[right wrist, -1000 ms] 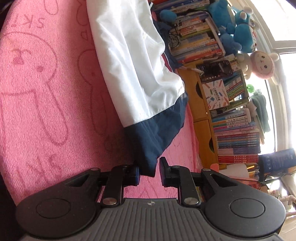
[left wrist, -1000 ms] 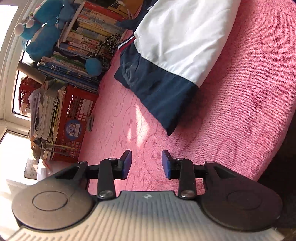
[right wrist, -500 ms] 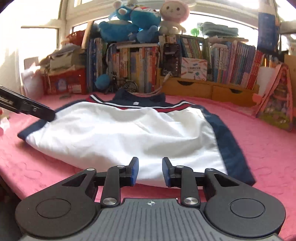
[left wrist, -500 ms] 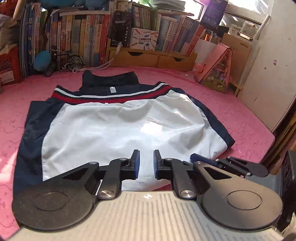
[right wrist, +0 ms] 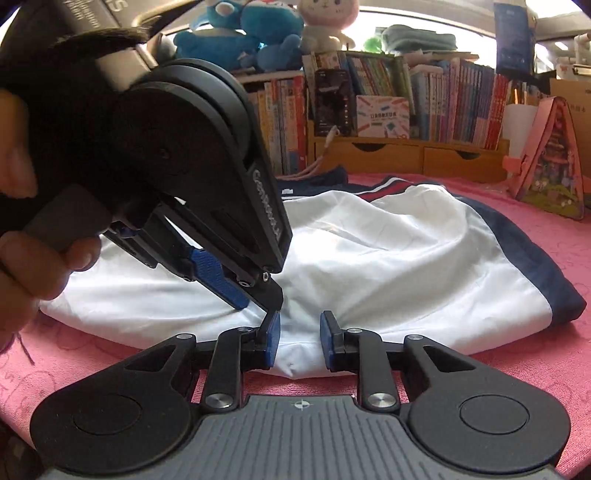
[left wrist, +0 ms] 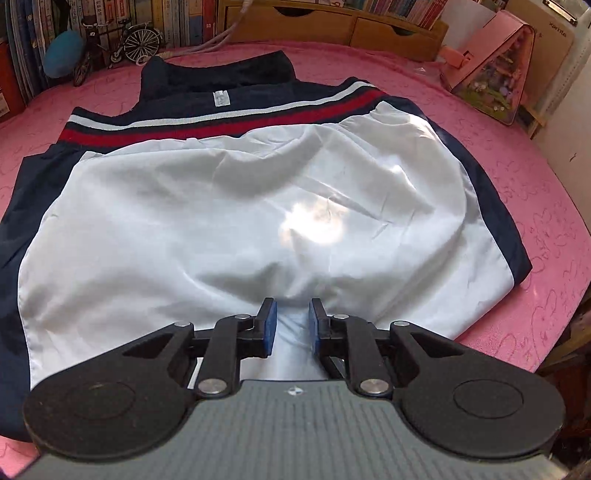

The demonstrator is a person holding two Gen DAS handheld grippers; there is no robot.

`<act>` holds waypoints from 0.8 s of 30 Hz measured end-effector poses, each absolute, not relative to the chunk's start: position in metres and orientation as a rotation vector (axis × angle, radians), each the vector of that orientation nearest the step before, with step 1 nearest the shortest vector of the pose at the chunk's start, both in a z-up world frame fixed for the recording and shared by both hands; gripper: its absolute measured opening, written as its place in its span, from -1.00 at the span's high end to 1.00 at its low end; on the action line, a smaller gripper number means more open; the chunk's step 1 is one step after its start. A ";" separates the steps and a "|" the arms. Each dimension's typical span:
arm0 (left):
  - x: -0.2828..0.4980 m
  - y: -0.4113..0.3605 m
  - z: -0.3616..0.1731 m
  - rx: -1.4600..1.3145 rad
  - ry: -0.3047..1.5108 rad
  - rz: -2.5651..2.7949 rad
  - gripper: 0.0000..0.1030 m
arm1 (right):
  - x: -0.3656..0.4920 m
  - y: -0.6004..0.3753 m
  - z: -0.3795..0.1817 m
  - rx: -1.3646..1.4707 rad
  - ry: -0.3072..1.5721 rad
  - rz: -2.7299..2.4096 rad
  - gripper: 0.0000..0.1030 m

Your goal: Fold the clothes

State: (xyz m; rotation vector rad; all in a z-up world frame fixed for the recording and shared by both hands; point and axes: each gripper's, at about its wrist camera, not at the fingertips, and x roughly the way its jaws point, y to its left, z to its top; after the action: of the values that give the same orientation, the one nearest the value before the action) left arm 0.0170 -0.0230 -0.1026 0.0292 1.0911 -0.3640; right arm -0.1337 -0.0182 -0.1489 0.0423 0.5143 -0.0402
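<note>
Left wrist: both tongs (left wrist: 291, 325) (right wrist: 300, 341) straddle jacket (left wrist: 240, 221) hem.

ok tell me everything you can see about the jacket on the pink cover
The jacket lies flat on the pink cover, collar at the far end. It is thin, shiny white fabric, wrinkled, with navy side panels, a navy collar and red and white stripes. Its near white hem sits between the open fingers of the left gripper and the right gripper.

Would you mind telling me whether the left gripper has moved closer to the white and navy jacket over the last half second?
Yes. The left gripper has advanced toward the wooden drawer unit; its jaws now straddle the near hem of the white and navy jacket.
</note>
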 end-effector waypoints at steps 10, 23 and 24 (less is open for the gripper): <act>0.041 -0.050 -0.107 0.160 0.996 -0.274 0.33 | -0.135 -0.020 -0.150 0.041 0.517 -0.020 0.50; 0.129 -0.049 -0.117 0.131 0.873 -0.176 0.26 | -0.141 -0.018 -0.155 0.033 0.482 0.001 0.50; 0.130 -0.048 -0.117 0.126 0.870 -0.184 0.25 | -0.141 -0.019 -0.155 0.034 0.481 0.002 0.50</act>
State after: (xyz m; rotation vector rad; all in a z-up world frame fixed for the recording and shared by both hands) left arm 0.1298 -0.0475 -0.1175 0.1259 0.8696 -0.1840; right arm -0.1408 -0.0189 -0.1552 0.0339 0.4809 0.0019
